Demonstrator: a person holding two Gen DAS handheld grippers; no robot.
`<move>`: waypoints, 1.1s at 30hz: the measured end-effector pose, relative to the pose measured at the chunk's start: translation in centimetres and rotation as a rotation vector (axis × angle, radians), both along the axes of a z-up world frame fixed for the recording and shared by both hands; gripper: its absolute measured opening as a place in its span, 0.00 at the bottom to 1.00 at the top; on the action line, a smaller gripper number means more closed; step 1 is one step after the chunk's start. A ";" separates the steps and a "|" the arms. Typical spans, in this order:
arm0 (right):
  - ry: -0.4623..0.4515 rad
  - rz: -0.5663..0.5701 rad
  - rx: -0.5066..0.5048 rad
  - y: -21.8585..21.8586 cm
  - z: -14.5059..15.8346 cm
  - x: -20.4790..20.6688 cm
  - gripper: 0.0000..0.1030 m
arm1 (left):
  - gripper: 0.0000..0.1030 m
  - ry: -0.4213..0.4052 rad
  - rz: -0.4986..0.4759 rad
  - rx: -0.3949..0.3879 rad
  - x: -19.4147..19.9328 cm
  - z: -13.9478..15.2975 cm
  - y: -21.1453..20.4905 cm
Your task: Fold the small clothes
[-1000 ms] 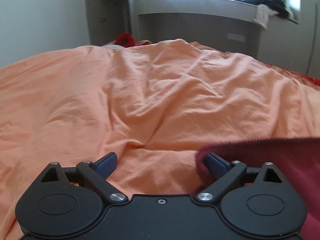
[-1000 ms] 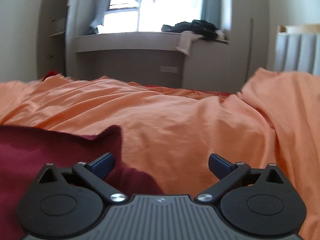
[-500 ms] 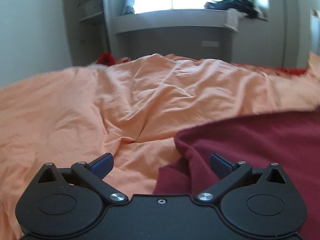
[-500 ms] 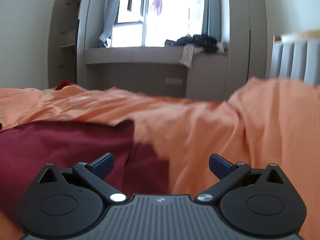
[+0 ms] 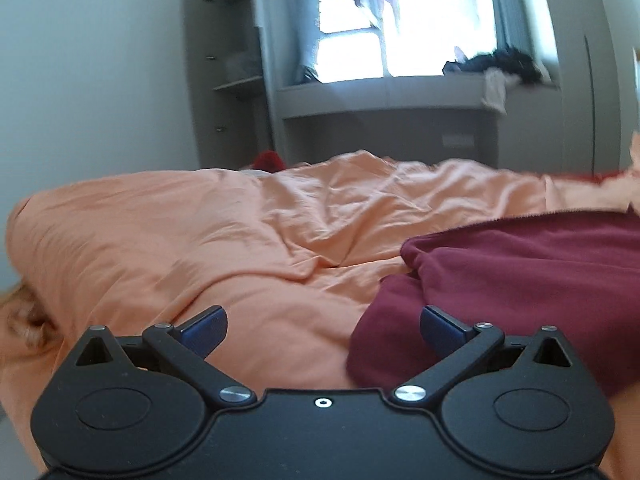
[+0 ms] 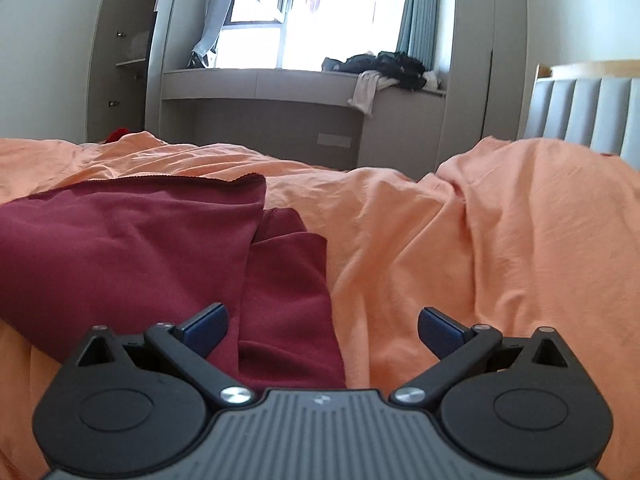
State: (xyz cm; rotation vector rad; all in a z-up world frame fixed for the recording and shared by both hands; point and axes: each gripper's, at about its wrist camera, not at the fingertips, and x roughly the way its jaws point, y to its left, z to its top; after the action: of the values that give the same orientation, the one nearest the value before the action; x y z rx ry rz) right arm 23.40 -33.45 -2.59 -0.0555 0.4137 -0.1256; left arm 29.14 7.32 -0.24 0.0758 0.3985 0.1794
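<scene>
Maroon garment (image 6: 132, 248): one item, laid on the orange duvet (image 6: 500, 240), partly folded, an upper layer with a scalloped far hem lying over a lower layer that reached nearer the camera. In the right wrist view it was recorded at left and centre; in the left wrist view the same garment (image 5: 532, 272) was recorded at right, a rolled edge turned towards the middle of the bed.

Left gripper (image 5: 323, 325): jaws spread wide, nothing held. Its right blue fingertip (image 5: 440, 330) was seen over the near edge of the garment; whether it touched the cloth could not be told. Its left fingertip was seen over bare duvet (image 5: 200, 248).

Right gripper (image 6: 322, 326): jaws spread wide, nothing held. Its left blue fingertip (image 6: 206, 326) was seen over the garment, contact not determinable; its right fingertip was seen over bare duvet.

Duvet: orange, creased, covering the whole bed; raised in a hump at far right in the right wrist view.

Headboard (image 6: 584, 108): grey, padded in vertical panels, noted at far right.

Red item (image 5: 269, 159): small, noted beyond the far edge of the bed, kind not determinable.

Window ledge (image 6: 264, 80): grey, noted under a bright window (image 6: 304, 16), bearing a pile of dark clothes (image 6: 384, 66) at its right end.

Open shelving (image 6: 132, 40): noted at far left.
</scene>
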 end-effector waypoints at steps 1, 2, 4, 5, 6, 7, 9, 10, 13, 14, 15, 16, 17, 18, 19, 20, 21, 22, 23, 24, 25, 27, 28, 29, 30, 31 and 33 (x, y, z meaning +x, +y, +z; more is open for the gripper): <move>-0.033 -0.013 0.000 0.0 0.2 -0.4 1.00 | 0.99 -0.017 0.003 -0.030 -1.1 -0.1 0.3; -0.065 -0.017 0.007 0.1 0.4 -0.8 1.00 | 0.99 -0.036 -0.002 -0.070 -2.3 -0.2 0.6; -0.141 0.003 0.042 0.3 1.1 -1.6 1.00 | 1.00 -0.055 -0.027 -0.145 -3.8 -0.5 1.1; -0.178 0.018 0.059 0.6 1.5 -1.8 1.00 | 1.00 -0.057 -0.050 -0.183 -4.5 -0.8 1.1; -0.207 0.037 0.072 1.1 1.9 -1.9 1.00 | 1.00 -0.057 -0.079 -0.219 -5.0 -1.1 1.0; -0.225 0.062 0.084 1.7 2.3 -1.7 1.00 | 1.00 -0.053 -0.107 -0.244 -5.1 -1.3 0.8; -0.226 0.127 0.099 3.3 2.9 -1.1 1.00 | 1.00 -0.051 -0.163 -0.291 -5.5 -1.9 0.0; -0.224 0.156 0.102 4.1 3.1 -0.8 1.00 | 1.00 -0.051 -0.184 -0.309 -5.4 -2.1 -0.4; -0.234 0.222 0.078 7.0 3.5 0.0 1.00 | 1.00 -0.051 -0.223 -0.339 -5.4 -2.6 -1.8; -0.234 0.230 0.066 7.9 3.6 0.4 1.00 | 1.00 -0.051 -0.235 -0.346 -5.3 -2.7 -2.3; -0.225 0.239 0.057 8.7 3.6 0.8 1.00 | 1.00 -0.046 -0.245 -0.350 -5.2 -3.0 -2.8; -0.216 0.244 0.055 9.4 3.6 1.3 1.00 | 1.00 -0.035 -0.248 -0.351 -5.0 -3.1 -3.1; -0.211 0.247 0.060 10.0 3.6 1.6 1.00 | 1.00 -0.020 -0.242 -0.352 -4.7 -3.2 -3.5; -0.209 0.250 0.068 10.5 3.4 1.8 1.00 | 1.00 -0.009 -0.232 -0.357 -4.5 -3.4 -3.8; -0.209 0.257 0.076 10.8 3.3 2.0 1.00 | 1.00 0.000 -0.219 -0.364 -4.1 -3.6 -4.0; -0.213 0.265 0.082 11.1 3.1 2.0 1.00 | 1.00 0.005 -0.207 -0.372 -3.7 -3.6 -4.1; -0.218 0.273 0.084 11.4 3.0 2.0 1.00 | 1.00 0.005 -0.200 -0.378 -3.6 -3.6 -4.2; -0.220 0.277 0.083 11.7 2.8 2.1 1.00 | 1.00 0.005 -0.195 -0.383 -3.5 -3.6 -4.2; -0.219 0.285 0.081 11.8 2.6 2.2 1.00 | 1.00 0.007 -0.188 -0.387 -3.4 -3.6 -4.2; -0.217 0.291 0.079 11.9 2.4 2.2 1.00 | 1.00 0.008 -0.182 -0.392 -3.3 -3.6 -4.3; -0.215 0.292 0.078 11.9 2.2 2.1 1.00 | 1.00 0.009 -0.176 -0.397 -3.2 -3.6 -4.2; -0.217 0.294 0.088 11.8 1.8 2.0 1.00 | 1.00 0.015 -0.163 -0.403 -2.9 -3.6 -4.3; -0.215 0.296 0.097 11.7 1.6 2.1 1.00 | 1.00 0.017 -0.159 -0.404 -2.9 -3.6 -4.3; -0.212 0.298 0.102 11.6 1.5 2.2 1.00 | 1.00 0.019 -0.157 -0.405 -2.8 -3.6 -4.3; -0.210 0.301 0.105 11.6 1.4 2.2 1.00 | 1.00 0.021 -0.155 -0.404 -2.8 -3.6 -4.3; -0.210 0.302 0.105 11.5 1.2 2.1 1.00 | 1.00 0.022 -0.153 -0.405 -2.8 -3.6 -4.4; -0.207 0.302 0.099 11.6 1.1 2.1 1.00 | 1.00 0.025 -0.150 -0.408 -2.8 -3.6 -4.3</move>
State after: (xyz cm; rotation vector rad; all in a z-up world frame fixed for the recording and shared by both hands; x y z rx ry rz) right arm 25.49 -21.87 -1.48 -0.0070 0.2004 0.1861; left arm 26.39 2.97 -3.80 -0.2931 0.4454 -0.0526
